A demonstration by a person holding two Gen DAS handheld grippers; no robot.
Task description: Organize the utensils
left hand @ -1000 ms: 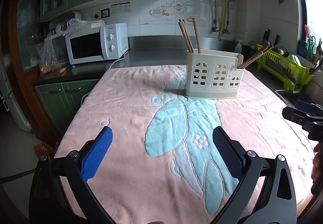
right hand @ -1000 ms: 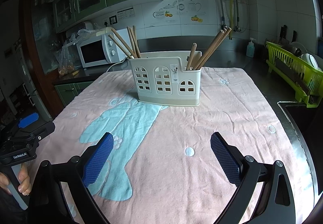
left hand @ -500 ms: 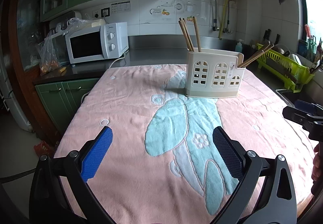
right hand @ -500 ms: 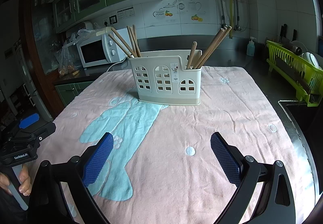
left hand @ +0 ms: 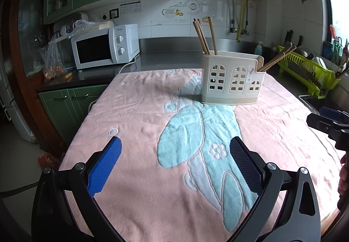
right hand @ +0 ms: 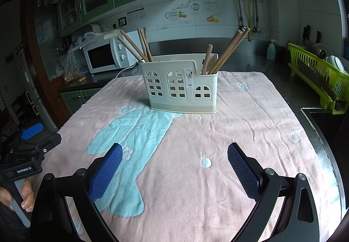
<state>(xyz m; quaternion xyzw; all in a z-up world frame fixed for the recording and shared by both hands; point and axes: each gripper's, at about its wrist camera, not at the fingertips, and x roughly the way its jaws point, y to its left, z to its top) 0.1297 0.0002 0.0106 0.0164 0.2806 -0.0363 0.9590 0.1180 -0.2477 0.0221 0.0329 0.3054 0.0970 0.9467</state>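
Almost nothing is changing between a second ago and now: both views are drifting only slightly and the chopsticks are sitting in the same slots, so by my reading the sorting is either finished or paused, with no utensil lying loose on the towel.

Going left to right, the left claw [left hand: 174, 165] is hovering low over the pink towel with the pale blue rabbit pattern [left hand: 152, 115] that is covering the worktop, its blue pads spread wide apart and holding nothing. Ahead, the cream plastic utensil caddy with arched window cut-outs [right hand: 182, 87] is standing upright near the far middle of the towel. In its left compartment, the tan wooden chopsticks [right hand: 139, 46] are standing on end, long axes steep and tips leaning up and to the left. In the lower right compartment, a second bundle of wooden chopsticks [right hand: 231, 48] is leaning up and to the right. The right claw [right hand: 174, 168] is likewise hanging open and empty, well short of the caddy.
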